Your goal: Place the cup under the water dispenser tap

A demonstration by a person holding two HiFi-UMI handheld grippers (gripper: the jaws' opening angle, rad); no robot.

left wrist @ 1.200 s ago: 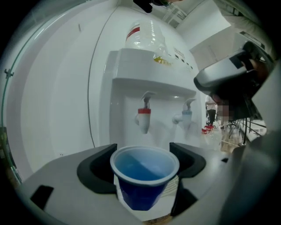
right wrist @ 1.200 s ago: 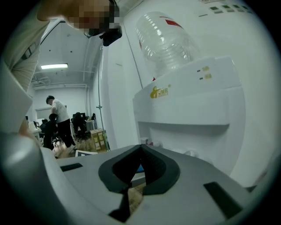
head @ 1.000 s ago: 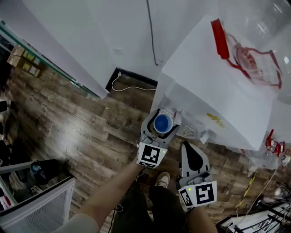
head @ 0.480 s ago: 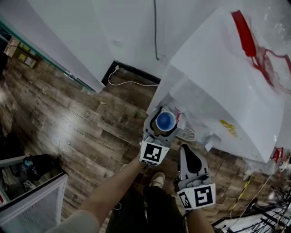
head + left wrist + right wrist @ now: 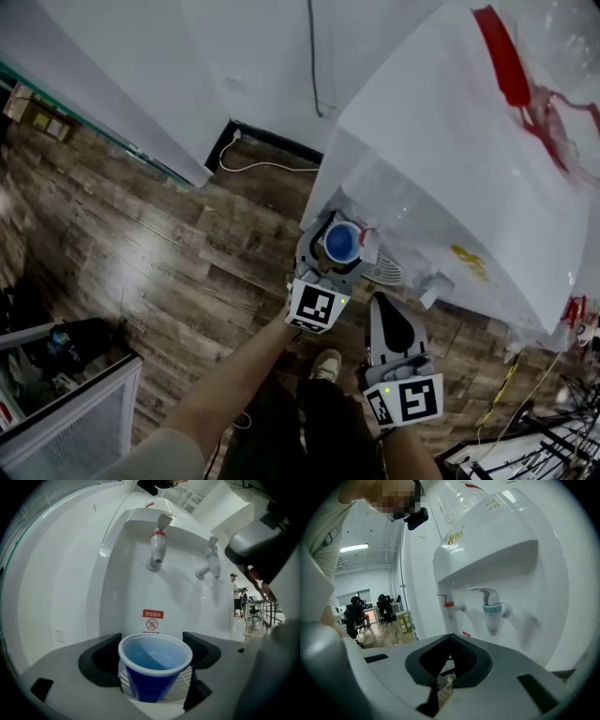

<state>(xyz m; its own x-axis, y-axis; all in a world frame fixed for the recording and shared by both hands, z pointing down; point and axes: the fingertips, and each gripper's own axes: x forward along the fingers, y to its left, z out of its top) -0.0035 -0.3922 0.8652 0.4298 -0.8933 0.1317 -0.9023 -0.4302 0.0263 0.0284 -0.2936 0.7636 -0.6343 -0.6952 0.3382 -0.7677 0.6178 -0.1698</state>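
The left gripper [image 5: 152, 658] is covering the blue cup's [image 5: 154, 670] base, the red label's [image 5: 153, 614] print is showing too small to read, and the water bottle [image 5: 567, 37] is running off the head view's top edge.

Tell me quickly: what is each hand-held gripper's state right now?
Left hand-held gripper: closed on the blue cup.
Right hand-held gripper: closed, holding nothing.

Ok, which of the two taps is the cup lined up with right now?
The red-collared tap: the blue cup in the left gripper sits roughly below it. The blue-collared tap hangs off to the right.
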